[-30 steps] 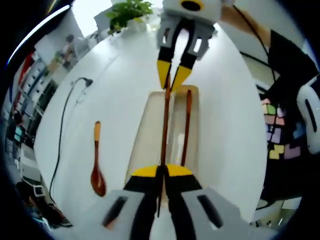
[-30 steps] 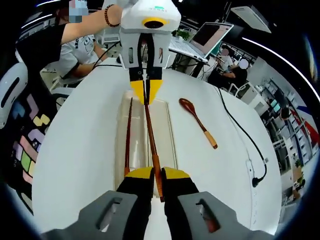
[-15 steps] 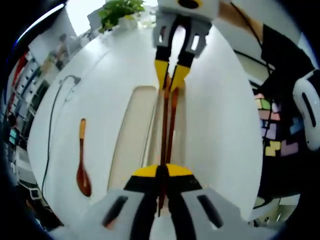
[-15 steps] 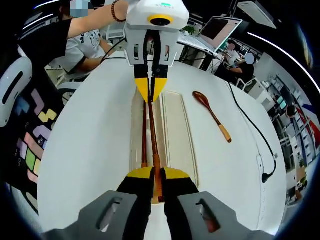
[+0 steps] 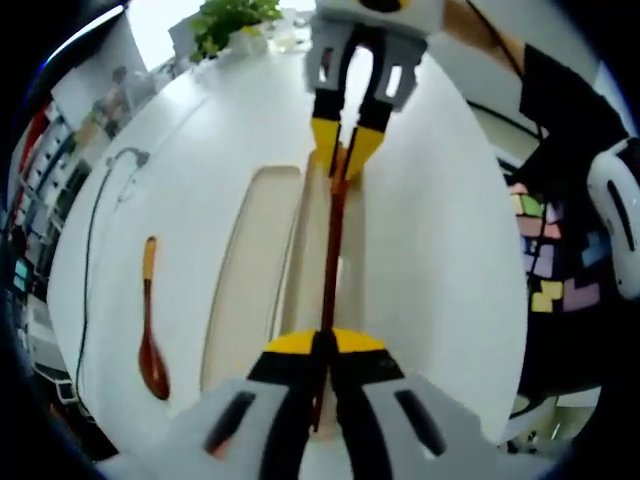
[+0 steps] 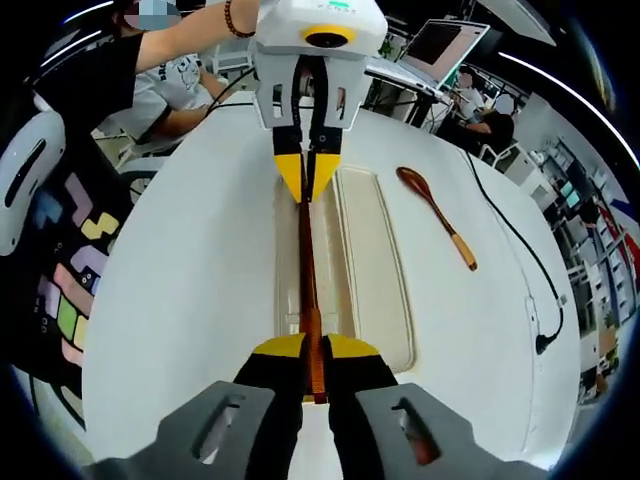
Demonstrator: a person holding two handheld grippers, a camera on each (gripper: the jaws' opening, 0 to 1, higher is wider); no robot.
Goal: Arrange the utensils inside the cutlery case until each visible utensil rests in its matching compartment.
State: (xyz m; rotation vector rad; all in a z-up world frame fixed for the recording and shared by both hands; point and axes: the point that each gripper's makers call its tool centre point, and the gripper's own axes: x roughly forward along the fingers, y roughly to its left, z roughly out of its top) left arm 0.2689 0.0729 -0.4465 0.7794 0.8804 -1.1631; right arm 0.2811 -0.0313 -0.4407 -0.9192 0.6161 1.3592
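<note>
A long dark wooden chopstick (image 5: 330,250) (image 6: 306,270) is held at both ends, lengthwise over the narrow compartment of the cream cutlery case (image 5: 250,270) (image 6: 372,250). My left gripper (image 5: 320,345) (image 6: 308,182) is shut on one end. My right gripper (image 6: 307,350) (image 5: 340,160) is shut on the other end, facing it. A brown wooden spoon (image 5: 148,330) (image 6: 438,212) with a lighter handle lies on the white table beside the case, on the wide compartment's side. The wide compartment holds nothing.
A black cable (image 5: 100,210) (image 6: 530,260) runs across the table (image 5: 440,240) beyond the spoon. A potted plant (image 5: 235,20) stands at the far edge in the left gripper view. A laptop (image 6: 430,45) and seated people are behind the table in the right gripper view.
Both grippers carried the held chopstick sideways across the case, from the middle to the narrow compartment, where it now lines up over the chopstick lying there. Spoon unmoved.
</note>
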